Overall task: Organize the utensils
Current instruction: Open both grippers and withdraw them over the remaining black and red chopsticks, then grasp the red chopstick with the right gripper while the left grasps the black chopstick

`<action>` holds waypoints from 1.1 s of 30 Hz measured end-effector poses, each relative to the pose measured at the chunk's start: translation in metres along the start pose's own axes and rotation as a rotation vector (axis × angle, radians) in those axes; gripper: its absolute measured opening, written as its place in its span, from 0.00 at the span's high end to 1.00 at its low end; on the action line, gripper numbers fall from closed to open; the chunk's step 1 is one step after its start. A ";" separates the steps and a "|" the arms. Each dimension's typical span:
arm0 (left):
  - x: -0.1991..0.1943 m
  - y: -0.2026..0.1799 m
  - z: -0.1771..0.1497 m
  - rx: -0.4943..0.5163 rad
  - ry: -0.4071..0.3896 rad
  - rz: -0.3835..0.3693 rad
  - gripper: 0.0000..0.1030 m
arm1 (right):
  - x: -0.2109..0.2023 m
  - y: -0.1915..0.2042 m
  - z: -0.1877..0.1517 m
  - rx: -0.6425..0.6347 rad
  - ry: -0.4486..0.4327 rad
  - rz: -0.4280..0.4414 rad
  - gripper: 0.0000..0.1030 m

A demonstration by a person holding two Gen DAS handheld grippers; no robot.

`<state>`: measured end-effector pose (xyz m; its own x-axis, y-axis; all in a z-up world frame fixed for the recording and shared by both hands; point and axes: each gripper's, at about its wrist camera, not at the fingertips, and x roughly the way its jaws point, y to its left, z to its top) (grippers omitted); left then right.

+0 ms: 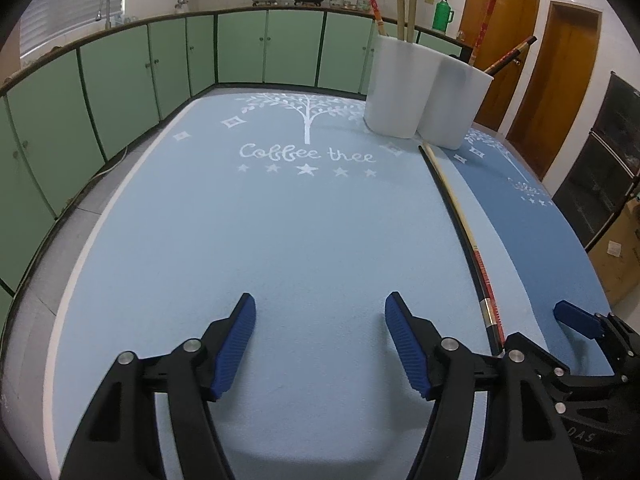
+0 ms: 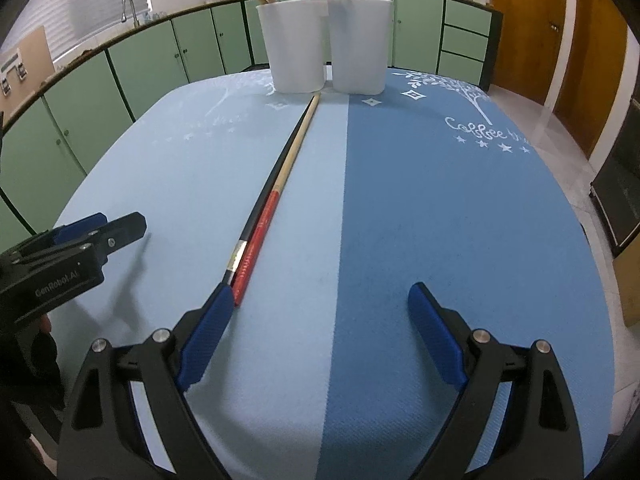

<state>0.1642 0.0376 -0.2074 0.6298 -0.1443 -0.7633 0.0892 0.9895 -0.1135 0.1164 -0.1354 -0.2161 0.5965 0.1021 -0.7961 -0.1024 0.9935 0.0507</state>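
Note:
Two chopsticks lie side by side on the table mats, a black chopstick [image 2: 264, 200] and a wooden one with a red handle [image 2: 280, 188], running toward two white holders [image 2: 326, 48]. The holders [image 1: 426, 92] stand at the back with several chopsticks upright in them. My right gripper [image 2: 320, 300] is open over the mats; its left fingertip [image 2: 218, 304] is next to the near ends of the pair, nothing between the jaws. My left gripper [image 1: 320, 312] is open and empty over the light blue mat [image 1: 240, 240], left of the chopsticks [image 1: 468, 236].
A darker blue mat [image 2: 460, 220] covers the table's right half. Green cabinets [image 1: 160, 72] ring the back and left, with pots and a green flask [image 1: 443, 16] on the counter. Wooden doors [image 1: 552, 80] stand at the right. A cardboard box [image 1: 616, 252] sits beside the table.

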 end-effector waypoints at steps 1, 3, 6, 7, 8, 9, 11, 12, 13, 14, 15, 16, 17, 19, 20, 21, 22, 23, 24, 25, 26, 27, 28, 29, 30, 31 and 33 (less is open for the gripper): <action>-0.001 -0.001 0.000 0.001 0.000 0.000 0.35 | 0.000 0.000 0.000 -0.003 0.000 -0.001 0.16; -0.001 -0.001 0.000 0.002 0.000 -0.001 0.34 | 0.002 0.002 0.001 -0.009 0.004 -0.002 0.16; -0.001 0.000 0.000 -0.002 -0.001 -0.003 0.34 | 0.003 0.007 0.002 -0.033 0.012 -0.009 0.16; -0.001 0.001 0.000 -0.002 0.000 -0.004 0.34 | 0.004 0.007 0.002 -0.035 0.013 -0.010 0.16; -0.001 0.000 0.000 0.000 0.000 -0.003 0.34 | 0.003 0.006 0.002 -0.031 0.011 -0.006 0.16; -0.001 0.000 0.000 0.001 0.000 -0.001 0.34 | 0.002 0.004 0.002 -0.020 0.011 -0.002 0.16; -0.001 -0.001 0.000 0.005 0.002 0.002 0.34 | 0.001 0.001 0.002 -0.016 0.011 -0.008 0.16; 0.000 -0.002 0.000 0.008 0.003 0.003 0.33 | 0.002 0.000 0.002 -0.020 0.012 -0.024 0.17; 0.000 -0.002 0.000 0.010 0.003 0.005 0.33 | 0.001 -0.003 0.002 -0.020 0.012 -0.050 0.17; -0.001 -0.002 0.000 0.011 0.003 0.006 0.33 | 0.000 -0.006 0.002 -0.009 0.008 -0.071 0.17; 0.000 -0.002 0.000 0.011 0.003 0.006 0.33 | -0.001 -0.009 0.002 0.002 0.006 -0.071 0.17; 0.000 -0.002 0.000 0.012 0.004 0.008 0.33 | -0.002 -0.011 0.001 0.010 0.008 -0.063 0.17; 0.000 -0.003 0.000 0.012 0.004 0.008 0.33 | -0.003 -0.012 0.001 0.007 0.007 -0.060 0.17; -0.001 -0.003 0.000 0.012 0.004 0.010 0.33 | -0.007 -0.009 0.001 0.005 -0.009 -0.032 0.23; -0.001 -0.003 0.000 0.011 0.004 0.011 0.33 | -0.008 -0.008 0.002 0.012 -0.015 -0.003 0.24; -0.001 -0.003 0.000 0.011 0.004 0.011 0.33 | -0.009 -0.006 0.002 0.018 -0.012 0.022 0.28; -0.001 -0.003 0.000 0.012 0.005 0.011 0.33 | -0.008 -0.004 0.001 0.018 -0.009 0.032 0.35; -0.001 -0.003 0.000 0.012 0.004 0.010 0.33 | -0.007 -0.001 0.001 0.014 -0.007 0.037 0.38; -0.001 -0.002 0.000 0.012 0.004 0.009 0.33 | -0.006 0.001 0.001 0.009 -0.009 0.033 0.42; -0.001 -0.002 0.000 0.011 0.004 0.008 0.33 | -0.006 0.003 0.000 0.005 -0.012 0.029 0.48; -0.001 -0.003 0.000 0.011 0.005 0.009 0.33 | -0.006 0.005 0.000 -0.001 -0.014 0.027 0.51; 0.000 -0.003 0.000 0.012 0.006 0.011 0.33 | -0.006 0.007 -0.001 -0.004 -0.016 0.028 0.57; 0.000 -0.004 0.000 0.014 0.006 0.012 0.33 | -0.006 0.008 -0.001 -0.006 -0.017 0.027 0.64; 0.000 -0.004 0.001 0.016 0.007 0.014 0.32 | -0.006 0.009 0.000 -0.007 -0.017 0.030 0.67; 0.000 -0.005 0.001 0.019 0.008 0.017 0.32 | -0.006 0.010 -0.001 -0.007 -0.017 0.036 0.73; 0.000 -0.005 0.001 0.020 0.008 0.019 0.32 | -0.006 0.010 -0.001 -0.006 -0.017 0.038 0.79; 0.000 -0.006 0.001 0.020 0.011 0.021 0.32 | -0.005 0.010 -0.001 0.003 -0.017 0.057 0.91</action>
<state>0.1643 0.0318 -0.2065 0.6234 -0.1236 -0.7721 0.0914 0.9922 -0.0850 0.1121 -0.1263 -0.2123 0.6036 0.1590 -0.7813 -0.1336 0.9862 0.0975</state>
